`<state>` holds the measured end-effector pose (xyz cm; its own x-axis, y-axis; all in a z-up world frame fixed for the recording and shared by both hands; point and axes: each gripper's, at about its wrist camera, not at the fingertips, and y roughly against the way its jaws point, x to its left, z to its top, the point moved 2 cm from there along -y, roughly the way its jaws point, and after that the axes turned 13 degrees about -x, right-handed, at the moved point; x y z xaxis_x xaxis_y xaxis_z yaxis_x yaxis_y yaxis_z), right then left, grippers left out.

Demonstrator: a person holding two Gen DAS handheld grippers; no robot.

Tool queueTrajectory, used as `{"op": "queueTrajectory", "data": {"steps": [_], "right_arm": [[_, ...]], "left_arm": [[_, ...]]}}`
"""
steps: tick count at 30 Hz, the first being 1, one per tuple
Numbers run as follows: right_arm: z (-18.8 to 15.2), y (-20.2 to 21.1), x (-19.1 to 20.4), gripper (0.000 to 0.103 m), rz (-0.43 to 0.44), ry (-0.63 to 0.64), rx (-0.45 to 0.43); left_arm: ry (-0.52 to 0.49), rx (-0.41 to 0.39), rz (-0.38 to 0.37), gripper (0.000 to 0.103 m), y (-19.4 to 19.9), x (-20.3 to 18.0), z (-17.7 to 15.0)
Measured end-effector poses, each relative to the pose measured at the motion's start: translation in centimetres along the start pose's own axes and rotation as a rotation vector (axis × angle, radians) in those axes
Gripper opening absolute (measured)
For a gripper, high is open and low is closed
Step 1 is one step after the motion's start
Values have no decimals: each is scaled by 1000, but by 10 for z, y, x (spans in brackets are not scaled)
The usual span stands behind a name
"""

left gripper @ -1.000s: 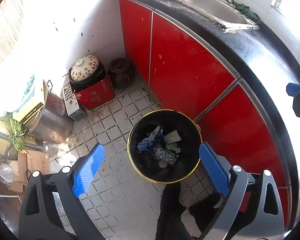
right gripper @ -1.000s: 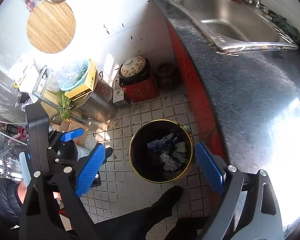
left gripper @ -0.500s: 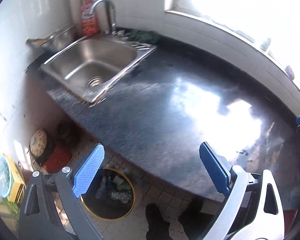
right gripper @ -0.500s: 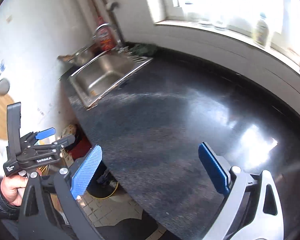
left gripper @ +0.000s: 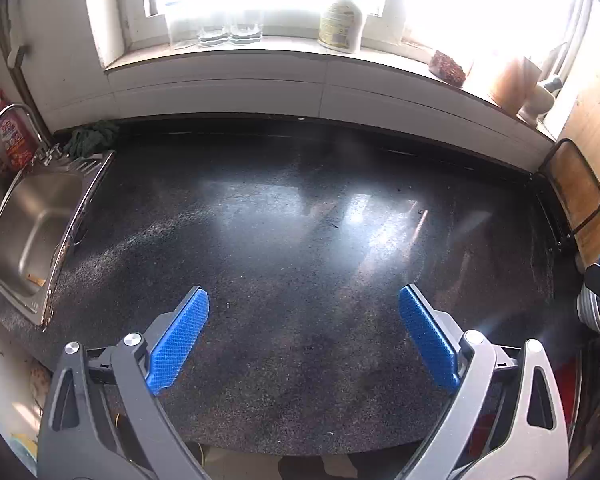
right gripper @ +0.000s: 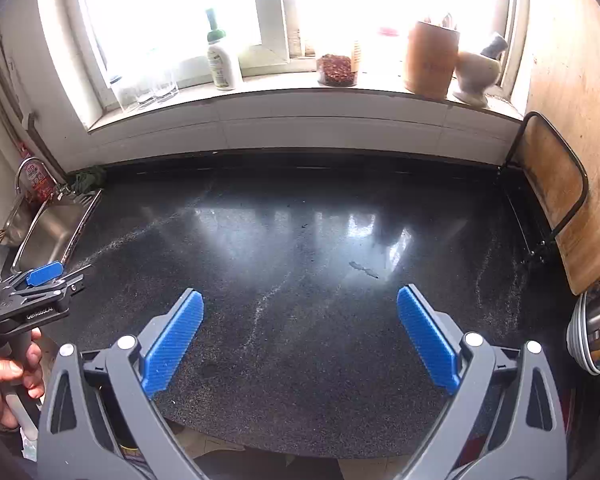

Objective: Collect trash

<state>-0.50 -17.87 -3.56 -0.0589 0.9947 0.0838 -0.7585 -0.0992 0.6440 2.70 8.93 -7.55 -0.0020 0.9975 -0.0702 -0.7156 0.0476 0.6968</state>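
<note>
Both tongs, left [left gripper: 304, 344] and right [right gripper: 300, 344], stand spread and empty. The only trash visible is a flat scrap [right gripper: 363, 269] on the counter [right gripper: 300, 380] (probably light, flimsy): pinch an edge.

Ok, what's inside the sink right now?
The steel sink looks nearly bare: only a small orange-brown scrap lies by its near edge. The far-left part of the basin runs out of frame, so it cannot be checked.

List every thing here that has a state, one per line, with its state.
left gripper: open, nothing between the fingers
right gripper: open, nothing between the fingers
sink: no water standing in it, a small scrap on its floor
tap: not running
bottle: upright, capped
cutting board: propped on edge in its rack
</note>
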Motion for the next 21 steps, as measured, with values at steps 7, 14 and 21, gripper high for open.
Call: {"op": "queueTrajectory", "data": {"steps": [7,14,21], "right_arm": [[-3,-10,-12,94,1,-37,36],[-1,-19,-16,94,10,-48,51],[0,-22,-16,94,13,-42,58]], "left_arm": [[-44,18,-16,93,-8,-26,3],[-44,26,-4,93,-13,-31,5],[-33,27,7,93,-16,-28,7]]}}
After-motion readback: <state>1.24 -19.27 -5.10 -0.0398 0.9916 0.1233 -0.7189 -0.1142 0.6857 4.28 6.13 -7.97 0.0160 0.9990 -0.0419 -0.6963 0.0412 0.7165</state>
